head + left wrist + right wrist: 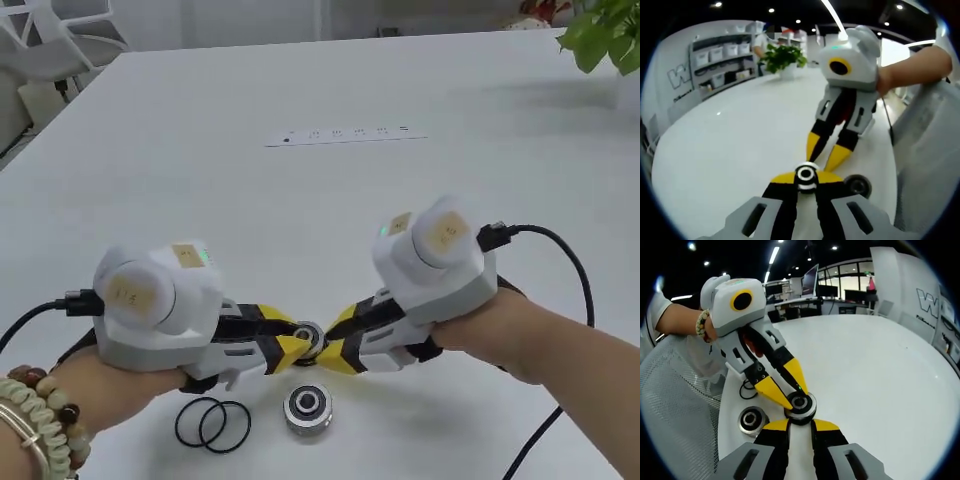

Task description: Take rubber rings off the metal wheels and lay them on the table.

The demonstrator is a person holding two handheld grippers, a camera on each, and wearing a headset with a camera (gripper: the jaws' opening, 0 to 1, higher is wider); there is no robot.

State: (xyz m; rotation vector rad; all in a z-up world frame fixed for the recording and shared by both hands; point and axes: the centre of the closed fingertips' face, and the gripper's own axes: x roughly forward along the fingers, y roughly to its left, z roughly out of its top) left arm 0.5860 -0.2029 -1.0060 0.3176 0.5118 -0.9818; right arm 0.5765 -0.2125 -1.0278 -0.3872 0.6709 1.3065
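Rubber rings (212,423), two, loose: lying overlapped on the white surface (300,200) at lower left of centre in the head view; thin black loops, already off.

Left tongs (290,345): pointing in from the left, closing tight on the held wheel (308,337) at lower centre.

Held wheel: small metal disc with a dark band (813,407) running round its rim, judged to be a ring not yet removed.

Bare wheel (307,408): sitting flat on the surface just below the tongs, just right of the loose rings, its groove showing silver.

Right tongs (335,350): pointing in from the right, narrowed, tips touching the held wheel's rim. Whether they are pinching the band cannot be told.

Handling, as judged: the ring is probably light, soft and stretchy, sitting snug in the groove. The wheel is stiff, slick and heavy for its size. Best hold is the band's outer edge, pinching and rolling it over the flange while the other tongs are clamping the wheel.
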